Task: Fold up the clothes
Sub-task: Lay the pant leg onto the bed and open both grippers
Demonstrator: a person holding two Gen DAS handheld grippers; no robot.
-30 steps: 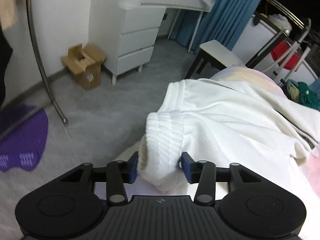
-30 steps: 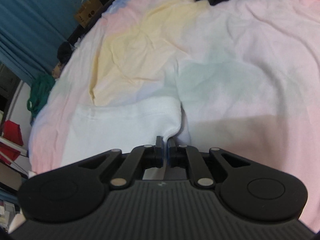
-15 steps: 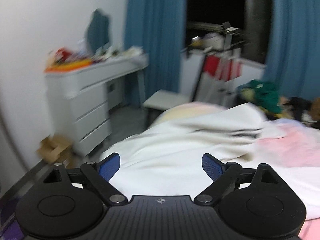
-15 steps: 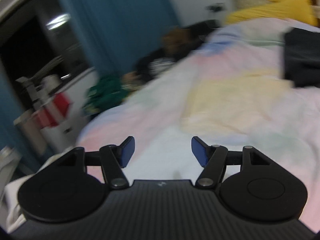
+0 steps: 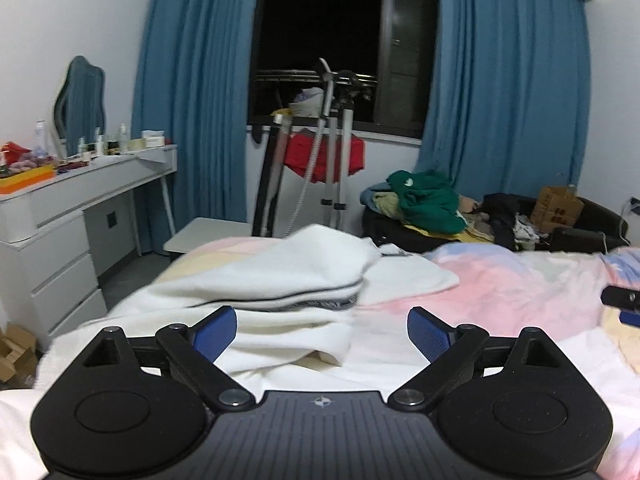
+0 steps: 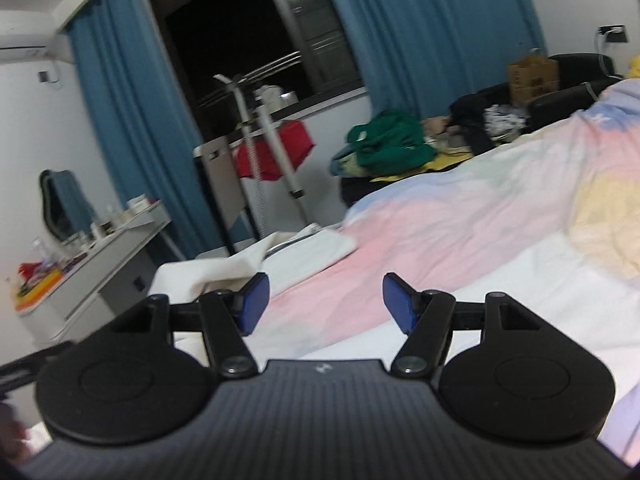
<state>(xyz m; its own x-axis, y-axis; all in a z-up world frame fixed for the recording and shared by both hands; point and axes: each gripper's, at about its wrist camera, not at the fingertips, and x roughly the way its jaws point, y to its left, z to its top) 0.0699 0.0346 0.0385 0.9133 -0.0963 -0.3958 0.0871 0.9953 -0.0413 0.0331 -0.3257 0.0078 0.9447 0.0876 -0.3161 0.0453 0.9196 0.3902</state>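
A white garment (image 5: 280, 276) lies in folded layers on the pastel bed cover (image 5: 500, 288), toward the bed's left edge. My left gripper (image 5: 322, 334) hovers just above its near layers. The jaws are opening wide and the blue pads (image 5: 214, 332) touch no cloth. In the right wrist view the same white garment (image 6: 280, 256) lies ahead and to the left. My right gripper (image 6: 324, 300) hangs open over the pink part of the bed cover (image 6: 480, 220) with nothing between its fingers.
A white dresser with drawers (image 5: 60, 240) and a cluttered top stands left of the bed. Past the bed's far edge stand a white stool (image 5: 204, 232), a garment steamer stand (image 5: 328, 160) and a dark sofa with a green clothes pile (image 5: 424, 200) and cardboard box (image 5: 556, 204).
Both grippers let go of the white garment and opened. Both hands rose and swung round, so the views now look level across the bed toward the window.
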